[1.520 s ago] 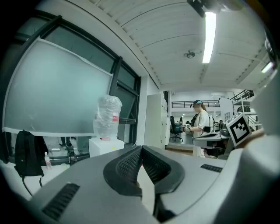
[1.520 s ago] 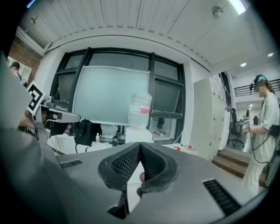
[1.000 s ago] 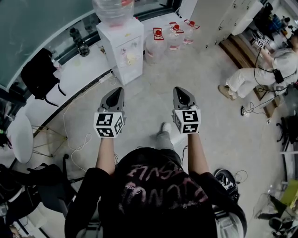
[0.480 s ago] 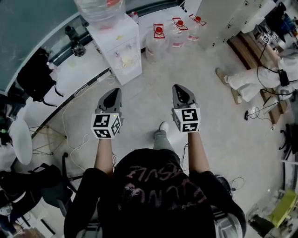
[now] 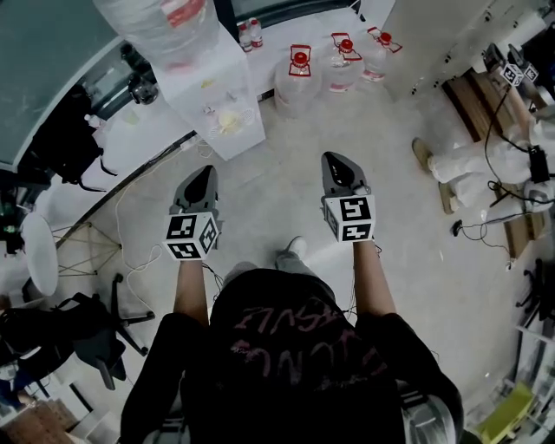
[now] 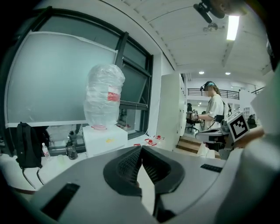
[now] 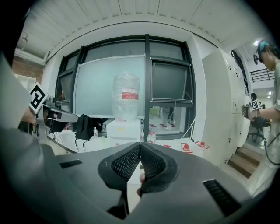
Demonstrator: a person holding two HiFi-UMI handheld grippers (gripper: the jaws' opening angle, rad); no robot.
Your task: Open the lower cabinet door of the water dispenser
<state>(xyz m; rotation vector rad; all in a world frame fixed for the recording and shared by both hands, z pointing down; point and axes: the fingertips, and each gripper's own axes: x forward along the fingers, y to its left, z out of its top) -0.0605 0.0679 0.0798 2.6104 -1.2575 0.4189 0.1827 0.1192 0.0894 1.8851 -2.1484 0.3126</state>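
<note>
Since the earlier frame both grippers have been carried nearer to the tall white box-shaped water dispenser [image 5: 221, 100], which is now seen larger in the head view yet still well ahead of them. The dispenser is stood by the window wall, with a big clear plastic bottle [image 5: 152, 26] upturned on it and smaller clear red-capped jugs [image 5: 299, 74] set on the floor just beside it. Its lower cabinet door [image 5: 243, 137] is found on the dispenser's front below the taps, shut, and viewed too steeply for a handle to be made out. The door is judged a light, stiff, smooth panel, likely held by a catch. Its free edge or a recess should be taken gently, lest the top-laden dispenser be rocked. The left gripper [image 5: 205, 171] and right gripper [image 5: 335, 159] are pinched together, with nothing between the jaws.
</note>
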